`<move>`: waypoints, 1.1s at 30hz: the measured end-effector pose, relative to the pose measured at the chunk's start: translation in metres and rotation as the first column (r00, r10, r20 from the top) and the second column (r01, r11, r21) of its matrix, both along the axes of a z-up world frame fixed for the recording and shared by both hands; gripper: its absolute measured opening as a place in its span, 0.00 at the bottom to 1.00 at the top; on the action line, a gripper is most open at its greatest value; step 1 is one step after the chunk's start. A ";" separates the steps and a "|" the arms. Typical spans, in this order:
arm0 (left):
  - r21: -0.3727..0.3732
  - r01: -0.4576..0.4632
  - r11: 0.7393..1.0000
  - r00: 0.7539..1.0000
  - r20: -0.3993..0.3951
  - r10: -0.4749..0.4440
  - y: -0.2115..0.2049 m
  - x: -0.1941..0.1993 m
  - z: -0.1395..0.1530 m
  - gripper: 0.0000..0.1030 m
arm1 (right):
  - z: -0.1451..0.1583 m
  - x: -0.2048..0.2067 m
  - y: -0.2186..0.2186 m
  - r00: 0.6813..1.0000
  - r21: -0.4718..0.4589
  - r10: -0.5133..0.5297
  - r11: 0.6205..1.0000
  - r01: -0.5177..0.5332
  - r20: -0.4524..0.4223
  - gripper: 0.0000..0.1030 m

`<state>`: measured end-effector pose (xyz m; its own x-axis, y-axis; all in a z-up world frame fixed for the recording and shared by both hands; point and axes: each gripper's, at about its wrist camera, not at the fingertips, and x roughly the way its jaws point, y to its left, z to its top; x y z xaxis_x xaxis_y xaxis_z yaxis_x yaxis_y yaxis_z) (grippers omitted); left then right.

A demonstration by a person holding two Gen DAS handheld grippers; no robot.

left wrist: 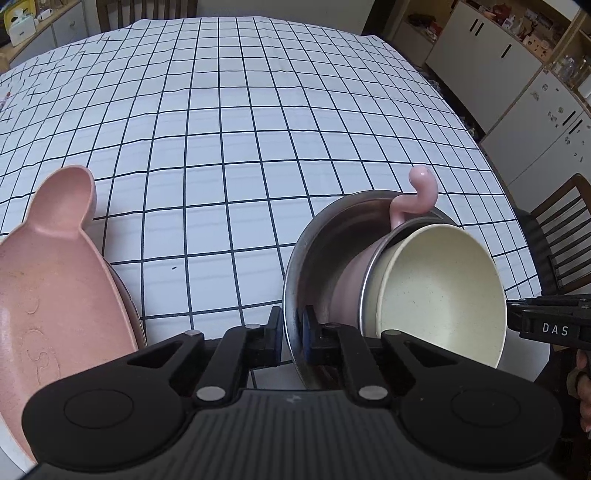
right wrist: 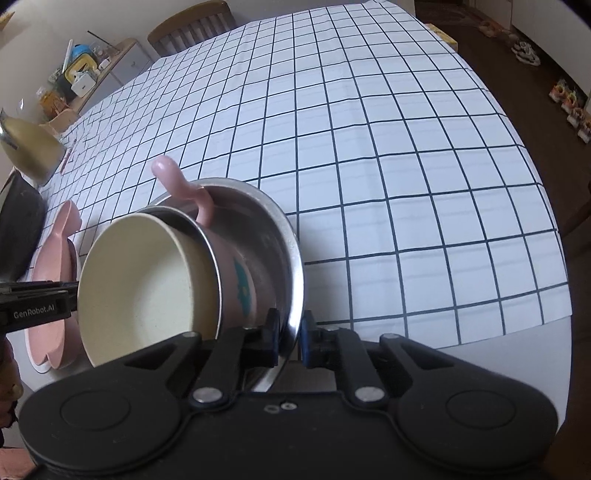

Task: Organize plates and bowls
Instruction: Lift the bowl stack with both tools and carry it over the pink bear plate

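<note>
A steel bowl (left wrist: 314,258) (right wrist: 280,236) is held between both grippers, tilted. Nested in it are a pink cup (left wrist: 351,273) (right wrist: 236,273) with a curled handle (left wrist: 417,195) (right wrist: 184,184) and a cream bowl (left wrist: 443,288) (right wrist: 140,280). My left gripper (left wrist: 291,332) is shut on the steel bowl's rim. My right gripper (right wrist: 291,336) is shut on the opposite rim; it also shows in the left wrist view (left wrist: 546,325). A pink bear-shaped plate (left wrist: 55,280) (right wrist: 55,258) lies on the table at the left, on top of another dish.
The table has a white checked cloth (left wrist: 240,129) (right wrist: 369,147). Wooden chairs stand at the far end (right wrist: 192,29) and at the right (left wrist: 561,229). White cabinets (left wrist: 517,74) line the right wall. A beige pot (right wrist: 26,147) stands at the left edge.
</note>
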<state>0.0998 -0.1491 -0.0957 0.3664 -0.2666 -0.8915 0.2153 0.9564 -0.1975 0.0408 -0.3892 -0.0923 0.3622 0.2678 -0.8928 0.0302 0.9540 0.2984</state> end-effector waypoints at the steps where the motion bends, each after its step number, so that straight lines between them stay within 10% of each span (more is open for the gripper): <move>1: 0.002 -0.002 1.000 1.000 0.005 0.002 0.000 0.000 0.000 0.09 | 0.001 0.000 0.001 1.000 -0.005 0.001 1.000 -0.001 0.002 0.11; 33: 0.011 -0.232 0.973 0.960 0.162 0.227 0.123 -0.023 0.089 0.09 | 0.083 0.036 0.108 0.979 -0.001 0.151 0.988 -0.152 0.138 0.10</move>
<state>0.0768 -0.0263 -0.0065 0.5520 -0.1332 -0.8231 0.0157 0.9887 -0.1494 0.0766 -0.2815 -0.0089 0.4355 0.3371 -0.8347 -0.1564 0.9415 0.2987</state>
